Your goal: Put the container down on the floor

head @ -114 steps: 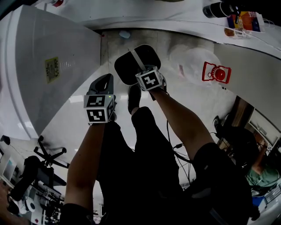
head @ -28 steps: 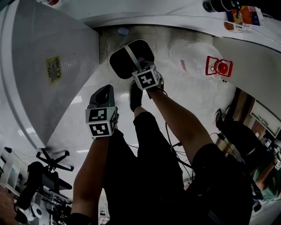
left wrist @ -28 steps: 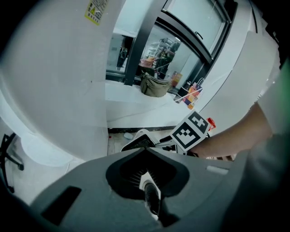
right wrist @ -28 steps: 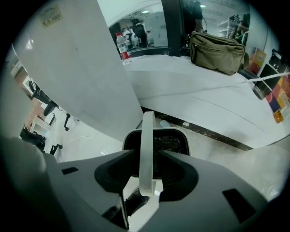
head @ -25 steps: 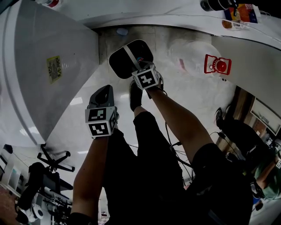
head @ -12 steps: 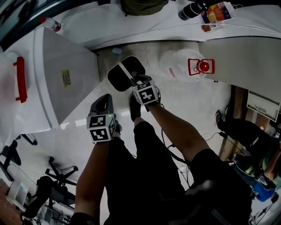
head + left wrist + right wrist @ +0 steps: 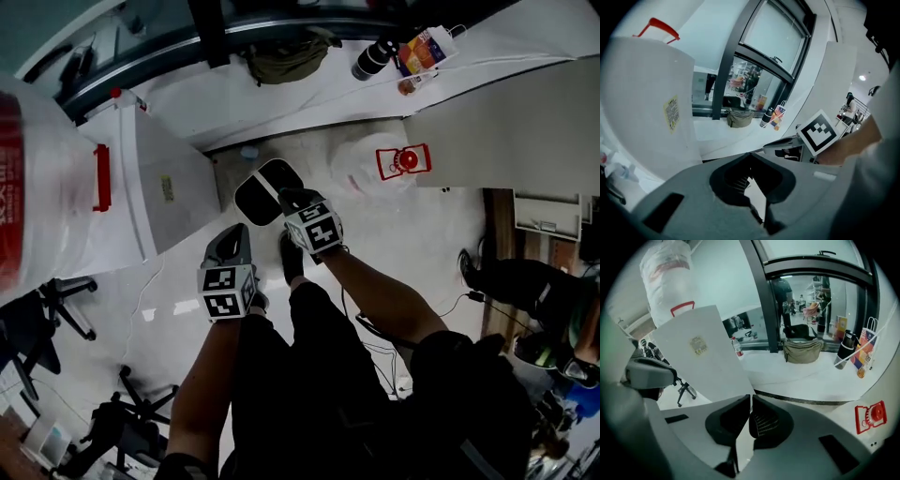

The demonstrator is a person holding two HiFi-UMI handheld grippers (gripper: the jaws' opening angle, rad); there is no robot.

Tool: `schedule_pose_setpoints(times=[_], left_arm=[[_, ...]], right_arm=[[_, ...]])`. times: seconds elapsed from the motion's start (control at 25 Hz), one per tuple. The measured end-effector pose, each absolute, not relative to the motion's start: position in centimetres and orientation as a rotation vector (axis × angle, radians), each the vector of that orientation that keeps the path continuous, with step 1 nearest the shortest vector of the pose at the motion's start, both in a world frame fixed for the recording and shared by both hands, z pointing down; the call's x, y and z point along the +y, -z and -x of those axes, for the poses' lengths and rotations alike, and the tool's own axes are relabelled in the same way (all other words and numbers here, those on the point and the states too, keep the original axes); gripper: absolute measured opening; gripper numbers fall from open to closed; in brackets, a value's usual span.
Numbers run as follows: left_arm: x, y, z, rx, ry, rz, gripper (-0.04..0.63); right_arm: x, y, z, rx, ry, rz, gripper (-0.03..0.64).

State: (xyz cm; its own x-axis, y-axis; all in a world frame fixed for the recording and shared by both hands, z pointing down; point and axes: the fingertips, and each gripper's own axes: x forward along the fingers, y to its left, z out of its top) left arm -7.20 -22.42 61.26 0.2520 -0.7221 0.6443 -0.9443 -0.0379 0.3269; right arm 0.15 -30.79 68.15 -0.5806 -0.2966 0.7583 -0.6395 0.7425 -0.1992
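Note:
The container (image 7: 265,191), a black oval box with a pale grey strap across its lid, lies on the white floor in the head view. My right gripper (image 7: 289,199) hangs above its near right edge and holds no part of it. Its jaws have just been closing and now meet at the tips (image 7: 750,397) with nothing between them. My left gripper (image 7: 234,234) hangs lower left of the container and apart from it. In the left gripper view its jaws (image 7: 751,164) touch at the tips and are empty. The container is hidden in both gripper views.
A tall white cabinet (image 7: 164,192) with a yellow label and a red handle stands left of the container. A clear jug with a red tag (image 7: 401,161) sits on the floor to the right. A bag (image 7: 286,58) and a bottle (image 7: 373,58) rest on the ledge behind. Office chairs (image 7: 56,305) stand at lower left.
The head view has pulled back and both grippers have risen from the floor. The right gripper has come off the container's strap, and the container stays on the floor.

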Motion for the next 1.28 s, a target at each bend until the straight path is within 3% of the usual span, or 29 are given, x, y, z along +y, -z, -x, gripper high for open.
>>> schedule_pose_setpoints(times=[0.92,1.28], left_arm=[[-19.2,-39.5,8.2,-1.613,-0.172,-2.095,0.009],[-17.6,-34.5,9.3,-1.638,-0.123,-2.149,0.009]], right_arm=[[-26.4,-41.2,0.3,-2.536,-0.492,-0.756,0.009],[-24.6,-35.0,0.2,-2.616,-0.478,-0.787,0.009]])
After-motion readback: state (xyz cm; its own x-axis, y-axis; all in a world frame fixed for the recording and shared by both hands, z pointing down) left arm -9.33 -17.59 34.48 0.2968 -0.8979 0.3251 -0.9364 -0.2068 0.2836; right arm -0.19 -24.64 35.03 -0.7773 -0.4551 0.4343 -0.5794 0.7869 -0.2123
